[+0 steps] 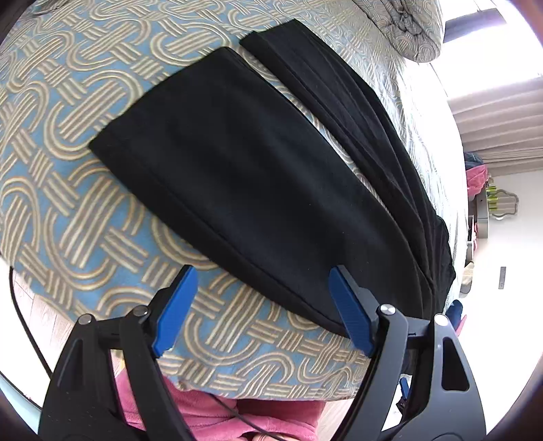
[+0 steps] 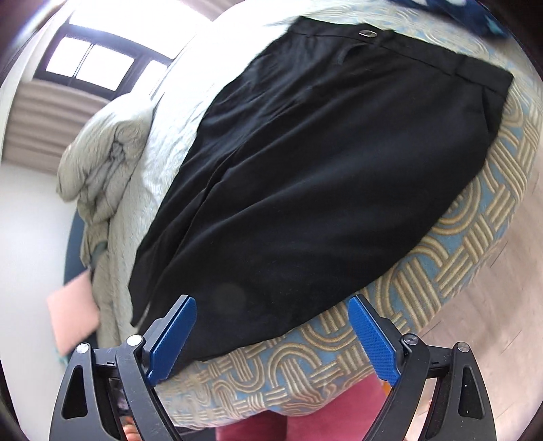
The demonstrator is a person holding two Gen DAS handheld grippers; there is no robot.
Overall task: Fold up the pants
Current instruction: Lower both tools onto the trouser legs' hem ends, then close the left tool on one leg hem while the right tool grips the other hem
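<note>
My left gripper (image 1: 261, 305): blue pads spread wide, nothing clamped; one pad over the near seam of the black pants (image 1: 258, 190), the other over the bedspread (image 1: 68, 190). My right gripper (image 2: 273, 336): jaws likewise apart, gripping nothing, straddling the near edge of the pants (image 2: 322, 176). Pants lie flat on the patterned bedspread (image 2: 482, 217); leg ends show in the left wrist view, the waistband with its metal button (image 2: 367, 32) in the right. Beyond the pants from me, a bunched pale quilt (image 2: 101, 159). Pink clothing (image 1: 217, 417) shows below the bedspread's near edge.
</note>
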